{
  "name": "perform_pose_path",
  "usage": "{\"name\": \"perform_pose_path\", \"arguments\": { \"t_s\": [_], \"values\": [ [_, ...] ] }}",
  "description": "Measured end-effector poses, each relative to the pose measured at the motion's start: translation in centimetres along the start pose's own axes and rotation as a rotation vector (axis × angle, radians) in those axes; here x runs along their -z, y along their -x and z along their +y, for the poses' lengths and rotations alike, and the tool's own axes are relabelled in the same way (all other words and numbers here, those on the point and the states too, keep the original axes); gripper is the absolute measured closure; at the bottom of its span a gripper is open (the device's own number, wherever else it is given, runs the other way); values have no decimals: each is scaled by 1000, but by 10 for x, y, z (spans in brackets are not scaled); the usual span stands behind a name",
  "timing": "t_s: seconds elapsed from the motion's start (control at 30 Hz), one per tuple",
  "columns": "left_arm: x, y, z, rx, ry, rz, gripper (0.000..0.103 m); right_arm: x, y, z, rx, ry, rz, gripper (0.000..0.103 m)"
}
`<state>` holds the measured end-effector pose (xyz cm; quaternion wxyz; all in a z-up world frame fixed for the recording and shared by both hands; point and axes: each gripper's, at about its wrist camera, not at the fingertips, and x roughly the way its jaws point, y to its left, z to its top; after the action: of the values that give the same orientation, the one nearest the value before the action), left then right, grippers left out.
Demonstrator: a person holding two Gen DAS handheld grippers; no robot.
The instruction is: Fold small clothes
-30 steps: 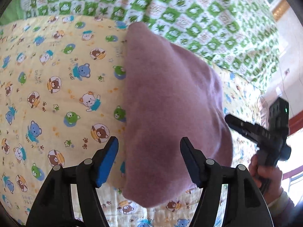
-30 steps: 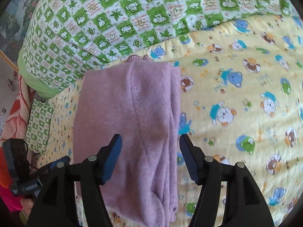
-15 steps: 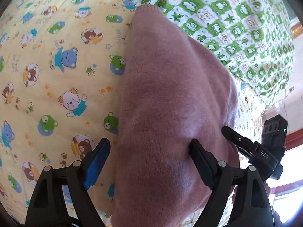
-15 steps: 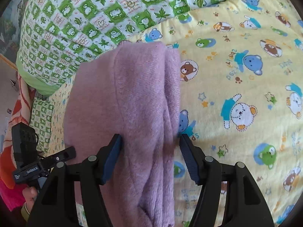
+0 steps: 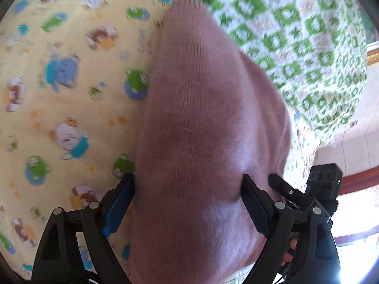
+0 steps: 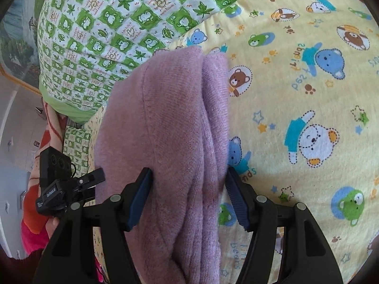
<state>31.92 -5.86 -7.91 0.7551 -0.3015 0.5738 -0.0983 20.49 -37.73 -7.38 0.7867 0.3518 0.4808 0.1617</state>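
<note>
A folded mauve knit garment (image 5: 201, 123) lies on the yellow bear-print blanket (image 5: 71, 118), long side running away from me. My left gripper (image 5: 188, 179) is low over its near end, jaws spread wide, and the cloth fills the gap between the blue pads. In the right wrist view the same garment (image 6: 165, 118) shows a lengthwise fold seam. There my right gripper (image 6: 188, 171) straddles the near end, open, one finger on each side. Each gripper also shows at the other view's edge: the right one (image 5: 308, 194), the left one (image 6: 68, 187).
A green-and-white checked quilt (image 6: 106, 23) lies bunched behind the garment. The bed's edge drops off at the left (image 6: 78, 127), with an orange-red patterned cloth (image 6: 33, 203) and pale floor beyond. A hand (image 5: 287, 255) holds the right gripper's handle.
Both grippers have sunk toward the garment, which looms larger and now fills the gap between each pair of fingers. The left jaws have spread wider; the right jaws kept their width.
</note>
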Motion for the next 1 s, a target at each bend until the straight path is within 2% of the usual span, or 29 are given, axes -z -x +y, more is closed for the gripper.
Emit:
{"name": "perform_pose_path", "arguments": {
  "t_s": [0.07,0.23,0.4,0.47,0.53,0.63,0.73,1.0],
  "values": [
    [0,-11,0,15,-8,24,18,2,-3,0,-2,-1,-3,39],
    [4,-15,6,54,-20,-4,32,5,-12,6,5,19,3,39],
    [8,-14,-2,20,-51,-27,41,2,-15,4,-7,16,31,41],
    [9,-12,-6,1,-50,-38,44,1,-16,5,-3,13,40,45],
    [11,-10,-12,-23,-57,-53,47,1,-17,6,1,9,47,60],
    [16,-3,-21,-42,-78,-76,51,4,-15,12,-10,-2,38,69],
    [20,5,-30,-50,-102,-92,54,7,-6,21,-27,-7,6,74],
    [39,58,-35,-81,-152,-149,55,27,15,61,-51,14,-44,75]
  ]
}}
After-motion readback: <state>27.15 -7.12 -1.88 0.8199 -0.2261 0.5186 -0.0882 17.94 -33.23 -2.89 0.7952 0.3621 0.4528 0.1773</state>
